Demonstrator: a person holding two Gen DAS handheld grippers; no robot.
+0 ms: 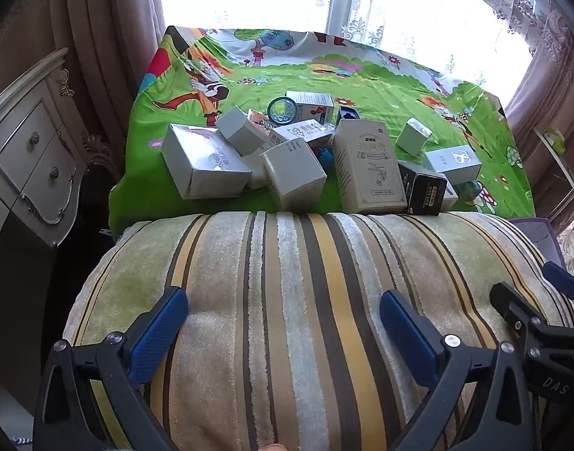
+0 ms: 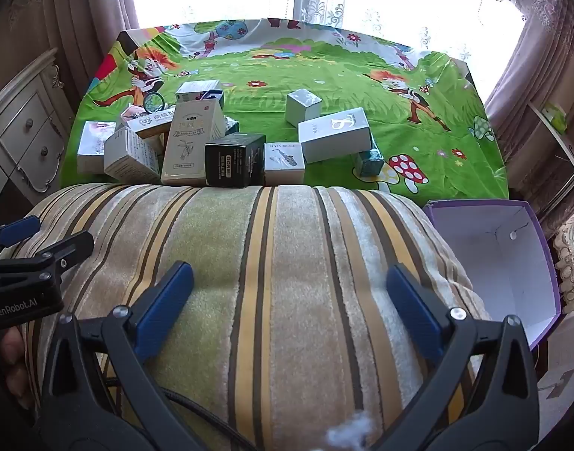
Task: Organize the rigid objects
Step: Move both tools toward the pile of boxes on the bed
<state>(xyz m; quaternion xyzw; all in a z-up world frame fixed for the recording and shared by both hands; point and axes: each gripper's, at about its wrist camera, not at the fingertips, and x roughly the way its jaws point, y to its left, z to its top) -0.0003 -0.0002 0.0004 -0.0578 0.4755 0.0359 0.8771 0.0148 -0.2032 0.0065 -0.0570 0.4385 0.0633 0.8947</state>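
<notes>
Right gripper view alone shows purple box beside striped cushion.

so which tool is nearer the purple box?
Right. The right tool hangs open over the striped cushion, right beside the purple box. The left tool is on its far side, further off.

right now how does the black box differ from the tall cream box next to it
The black box is dark with white lettering down one side; the tall cream box is pale with a line drawing on its face. The black box is squat, roughly cube-like; the cream box is clearly longer and flatter. The black box sits squarely on the green sheet; the cream box leans back on the pile. Both are rigid cartons at the sheet's near edge.
</notes>
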